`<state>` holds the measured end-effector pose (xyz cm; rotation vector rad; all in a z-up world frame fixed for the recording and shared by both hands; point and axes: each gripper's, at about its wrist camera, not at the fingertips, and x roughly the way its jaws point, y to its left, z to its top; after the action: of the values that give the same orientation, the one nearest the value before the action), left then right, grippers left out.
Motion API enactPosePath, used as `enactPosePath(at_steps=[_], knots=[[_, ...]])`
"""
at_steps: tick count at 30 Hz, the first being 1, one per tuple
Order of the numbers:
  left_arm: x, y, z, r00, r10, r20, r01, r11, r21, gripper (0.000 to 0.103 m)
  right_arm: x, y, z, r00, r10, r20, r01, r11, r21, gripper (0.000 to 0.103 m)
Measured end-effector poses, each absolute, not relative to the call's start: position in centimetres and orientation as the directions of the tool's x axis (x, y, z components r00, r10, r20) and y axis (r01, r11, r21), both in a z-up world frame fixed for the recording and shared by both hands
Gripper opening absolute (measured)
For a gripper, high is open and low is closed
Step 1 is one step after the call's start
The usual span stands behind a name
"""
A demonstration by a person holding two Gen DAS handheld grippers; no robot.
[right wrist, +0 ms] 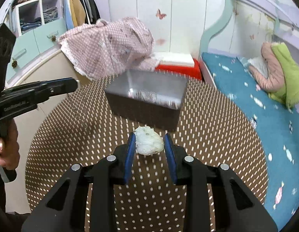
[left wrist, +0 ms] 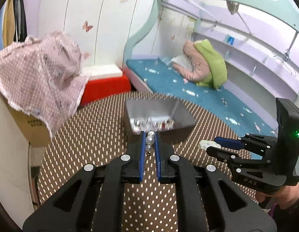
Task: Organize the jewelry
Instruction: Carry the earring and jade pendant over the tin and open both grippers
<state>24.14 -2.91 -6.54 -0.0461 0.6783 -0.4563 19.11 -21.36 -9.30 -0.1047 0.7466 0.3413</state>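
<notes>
My left tongs (left wrist: 149,137) are clamped on a short string of pearly beads (left wrist: 150,141), which sits upright between the blue pads with a thin chain end dangling below. My right tongs (right wrist: 149,142) are clamped on a pale carved pendant (right wrist: 148,142), gripped by its edges, the pads standing fairly wide because the stone is broad. Both pieces look clear of the dotted worktop (right wrist: 207,154).

The grey jewelry box (left wrist: 159,116) lies just ahead of both tongs, open at the top, with a glittering tangle of pieces already in its bottom. From the left wrist view the right tongs sit to the right of mine, pendant tip pointing toward the box.

The beads worry me most: they are round and slick, held by only a narrow contact, so any sideways jerk could roll them out of the pads and onto the worktop. The trailing chain could also snag on the box rim as I cross it.

The pendant looks hard and smooth, pinched across an uneven outline; if I tilt the wrist it may pivot and slip. Dropped from height onto the pieces inside, it could chip.

With both tongs heading for the same narrow opening, they could knock each other.
</notes>
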Motion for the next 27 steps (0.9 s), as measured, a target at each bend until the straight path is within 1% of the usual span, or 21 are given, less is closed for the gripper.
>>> enactPosePath(at_steps=[8,15,18,22,27], knots=[[24.7,-3.4,-2.0,0.724,-0.454,-0.52,0.434,0.885,-0.168,0.009,20.3,-21.3,-4.5,0.76,0.264,-0.594,-0.35,0.936,-0.032,0.028],[27.8,-5.1,0.5,0.723,-0.495,-0.482,0.465,0.864,-0.192,0.009,23.3,-21.3,-2.4,0.787,0.26,-0.559,-0.348,0.936,-0.055,0.028],[29.8,-5.9,0.9,0.718,-0.5,-0.484,0.468,0.862,-0.196,0.009,24.9,-21.5,-2.3,0.783,0.26,-0.565,-0.348,0.936,-0.052,0.028],[32.8,-6.8,0.5,0.694,-0.509,-0.51,0.47,0.856,-0.215,0.009,27.6,-21.4,-3.7,0.748,0.254,-0.613,-0.348,0.937,-0.036,0.028],[36.1,-8.2,-2.9,0.645,-0.482,-0.593,0.441,0.869,-0.226,0.01,30.6,-21.0,-7.1,0.677,0.252,-0.691,-0.357,0.934,-0.009,0.028]])
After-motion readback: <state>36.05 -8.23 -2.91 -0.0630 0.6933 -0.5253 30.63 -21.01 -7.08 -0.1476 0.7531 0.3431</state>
